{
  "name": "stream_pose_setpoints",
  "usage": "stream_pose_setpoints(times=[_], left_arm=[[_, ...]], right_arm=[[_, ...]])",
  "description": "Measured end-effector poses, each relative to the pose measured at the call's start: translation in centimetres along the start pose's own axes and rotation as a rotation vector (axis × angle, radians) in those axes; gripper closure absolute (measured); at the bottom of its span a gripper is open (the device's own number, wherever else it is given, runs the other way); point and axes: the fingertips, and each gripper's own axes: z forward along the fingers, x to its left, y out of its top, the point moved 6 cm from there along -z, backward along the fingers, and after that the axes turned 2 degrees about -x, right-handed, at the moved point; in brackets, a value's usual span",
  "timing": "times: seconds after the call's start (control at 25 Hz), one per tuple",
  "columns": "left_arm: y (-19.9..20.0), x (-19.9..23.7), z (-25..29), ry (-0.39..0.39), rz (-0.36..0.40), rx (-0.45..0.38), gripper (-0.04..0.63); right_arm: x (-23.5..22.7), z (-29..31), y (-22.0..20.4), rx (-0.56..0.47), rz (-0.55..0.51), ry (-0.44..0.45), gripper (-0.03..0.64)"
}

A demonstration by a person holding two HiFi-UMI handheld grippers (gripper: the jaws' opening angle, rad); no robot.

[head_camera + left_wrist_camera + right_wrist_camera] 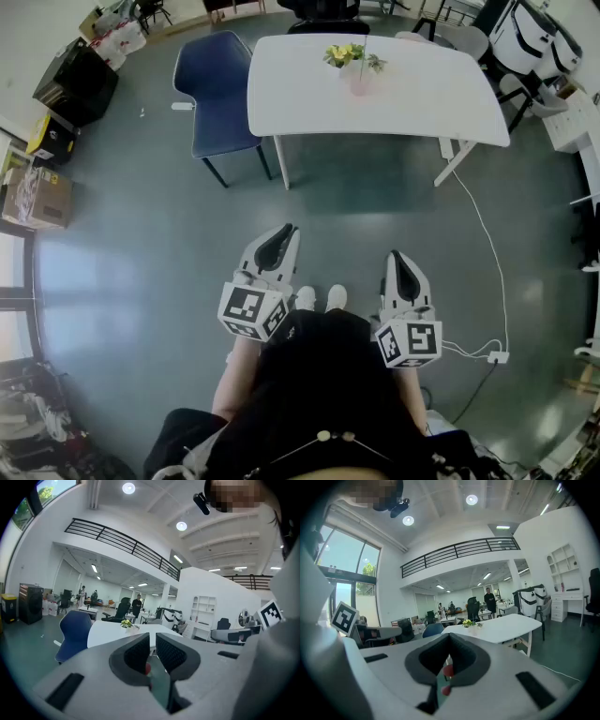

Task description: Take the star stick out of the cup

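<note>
Standing well back from the white table (422,94), the person holds both grippers low at the waist, aimed out over bare floor toward it. This reads as a carrying posture, not a reach.

- Left gripper (286,230): jaws a narrow slit apart and nothing between them. Only the table shows through the gap in the left gripper view (152,637).
- Right gripper (396,255): jaw tips meet and nothing is caught between them (449,637).
- Pink cup (357,80): upright near the table's far edge, with yellow flowers (345,54) bunched at its mouth. It is well apart from both grippers.
- Star stick (364,49): a thin pale stem rises from the cup, probably this, so it appears to sit in the cup. The star itself is too small to make out.
- Blue chair (214,89): just beside the table's left end, clear of the direct line to the cup.

Judgement: neither tool can work from this range, and the gap must be closed before any grasp.
</note>
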Motion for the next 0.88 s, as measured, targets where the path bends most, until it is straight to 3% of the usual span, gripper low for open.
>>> stream_pose_setpoints(times=[0.88], left_arm=[[-0.7, 2.2, -1.0, -0.004, -0.016, 0.011, 0.552]], right_arm=[[1.1, 0.9, -0.8, 0.009, 0.055, -0.013, 0.614]])
